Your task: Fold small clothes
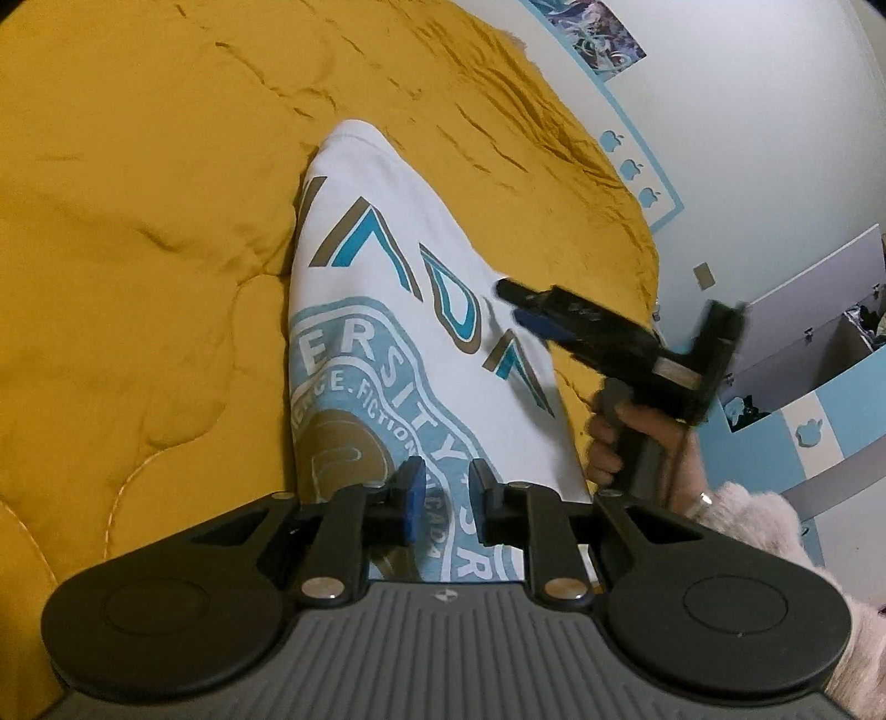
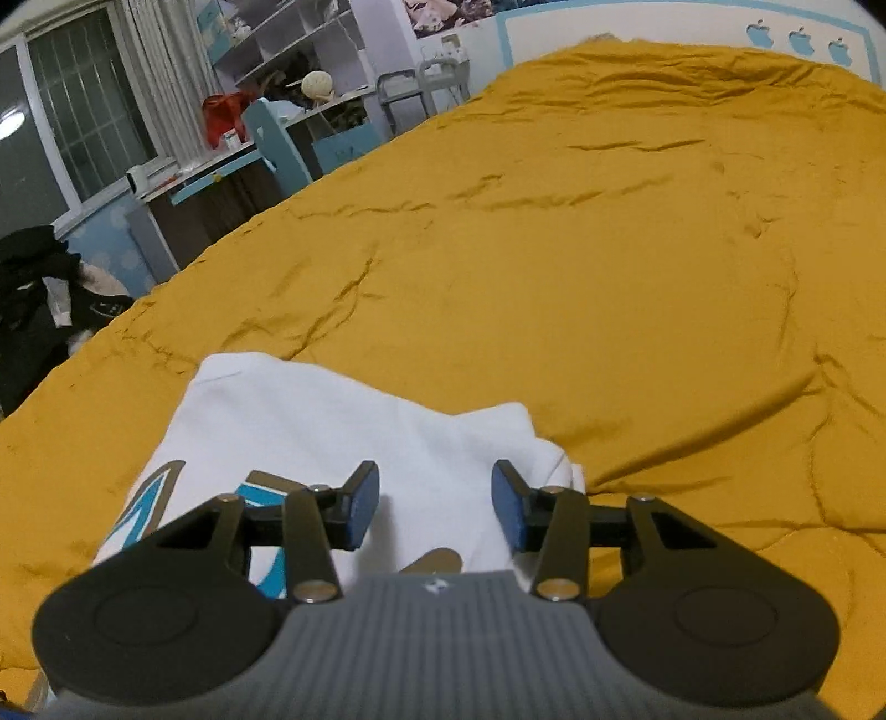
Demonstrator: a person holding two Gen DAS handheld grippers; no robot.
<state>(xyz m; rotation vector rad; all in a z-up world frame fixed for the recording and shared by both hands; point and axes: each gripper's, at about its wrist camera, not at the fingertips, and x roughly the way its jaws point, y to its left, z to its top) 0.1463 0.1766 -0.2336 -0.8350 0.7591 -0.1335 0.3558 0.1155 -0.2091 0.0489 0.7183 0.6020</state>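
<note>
White shirt (image 1: 421,310) with blue and tan lettering lies folded into a long strip on the mustard bedspread (image 1: 144,232), stretching forward from under the left tool (image 1: 446,493), whose blue pads stand slightly apart, gripping nothing. Only the left view shows the right tool (image 1: 518,304) over the shirt's right edge; its own view shows its fingers wide apart above the white cloth. Beyond the bed stand shelves (image 2: 288,39), a window (image 2: 72,111) and dark clothes (image 2: 39,299).
</note>
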